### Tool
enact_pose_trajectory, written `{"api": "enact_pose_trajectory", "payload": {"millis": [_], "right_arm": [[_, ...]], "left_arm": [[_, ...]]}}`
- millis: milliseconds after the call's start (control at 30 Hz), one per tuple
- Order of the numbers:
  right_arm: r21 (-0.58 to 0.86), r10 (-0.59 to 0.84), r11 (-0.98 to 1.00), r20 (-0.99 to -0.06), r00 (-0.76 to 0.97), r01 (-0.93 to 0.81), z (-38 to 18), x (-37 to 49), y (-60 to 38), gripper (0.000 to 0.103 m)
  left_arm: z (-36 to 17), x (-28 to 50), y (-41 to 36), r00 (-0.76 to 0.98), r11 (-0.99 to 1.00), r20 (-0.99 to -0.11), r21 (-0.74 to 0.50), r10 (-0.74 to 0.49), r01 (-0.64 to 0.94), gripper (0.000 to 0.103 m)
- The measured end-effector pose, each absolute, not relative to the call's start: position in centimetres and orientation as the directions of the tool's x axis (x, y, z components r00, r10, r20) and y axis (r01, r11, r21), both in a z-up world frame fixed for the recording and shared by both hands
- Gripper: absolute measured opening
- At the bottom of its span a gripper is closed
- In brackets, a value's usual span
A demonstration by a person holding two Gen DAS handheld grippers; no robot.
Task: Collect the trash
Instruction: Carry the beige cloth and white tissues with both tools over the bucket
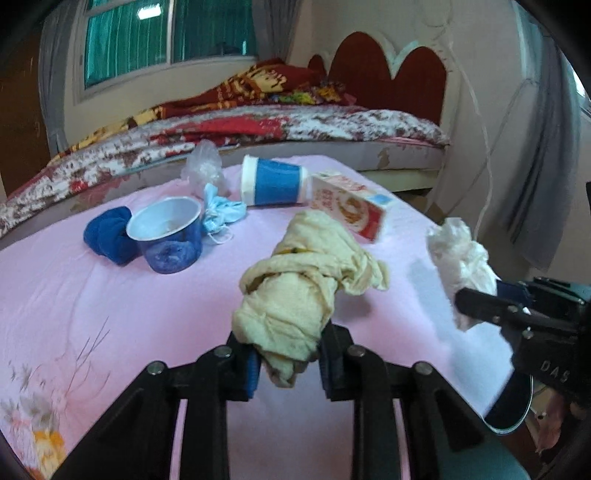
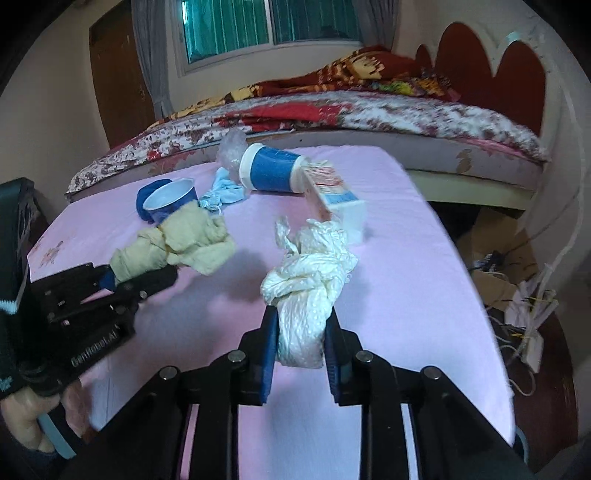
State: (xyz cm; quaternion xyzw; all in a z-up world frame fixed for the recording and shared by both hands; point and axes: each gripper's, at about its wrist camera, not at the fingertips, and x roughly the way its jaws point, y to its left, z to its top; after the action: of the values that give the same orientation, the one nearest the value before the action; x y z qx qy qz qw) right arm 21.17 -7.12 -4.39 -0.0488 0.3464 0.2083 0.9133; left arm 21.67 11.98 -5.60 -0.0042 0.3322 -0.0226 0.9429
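Note:
My left gripper (image 1: 288, 354) is shut on a crumpled yellow cloth (image 1: 299, 288) and holds it above the pink-covered table (image 1: 110, 295); the cloth also shows in the right wrist view (image 2: 177, 243). My right gripper (image 2: 301, 332) is shut on a wad of white plastic (image 2: 310, 273), which also shows in the left wrist view (image 1: 458, 254). On the table lie a blue cup (image 1: 166, 232), a tipped blue-and-white cup (image 1: 273, 181), a red-and-white carton (image 1: 351, 206), a light blue face mask (image 1: 221, 210), a clear plastic bag (image 1: 203, 166) and a blue cloth (image 1: 107, 236).
A bed with a floral quilt (image 1: 295, 125) and red headboard (image 1: 388, 70) stands behind the table. Cables and clutter (image 2: 524, 295) lie on the floor past the table's right edge. A window (image 2: 269, 26) and a brown door (image 2: 118, 74) are at the back.

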Motion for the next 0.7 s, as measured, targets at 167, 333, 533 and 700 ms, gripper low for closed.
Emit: {"api": "enact_pose_trajectory", "payload": {"millis": [167, 333, 533, 700], "right_arm": [[0.064, 0.310, 0.933, -0.642, 0.702, -0.354, -3.9, 16.8, -12.0, 0.025], [0.063, 0.265, 0.954, -0.635, 0.725, -0.293, -2.8, 13.9, -16.5, 0.025], [0.043, 0.231, 0.965, -0.601, 0.766, -0.257, -1.1, 9.9, -21.0, 0.025], [0.056, 0.196, 0.978, -0.579, 0.791, -0.201, -0.4, 7.6, -24.9, 0.025]], "left_arm": [[-5.1, 18.8, 9.3, 0.780, 0.997, -0.622, -0.025, -0.073, 0.074, 0.026], [-4.3, 16.7, 6.2, 0.778, 0.991, -0.616, -0.038, -0.123, 0.127, 0.026], [-3.4, 15.0, 2.6, 0.774, 0.979, -0.607, -0.034, -0.179, 0.200, 0.026], [-2.9, 13.8, 0.0, 0.769, 0.966, -0.601, -0.021, -0.218, 0.257, 0.026]]}}
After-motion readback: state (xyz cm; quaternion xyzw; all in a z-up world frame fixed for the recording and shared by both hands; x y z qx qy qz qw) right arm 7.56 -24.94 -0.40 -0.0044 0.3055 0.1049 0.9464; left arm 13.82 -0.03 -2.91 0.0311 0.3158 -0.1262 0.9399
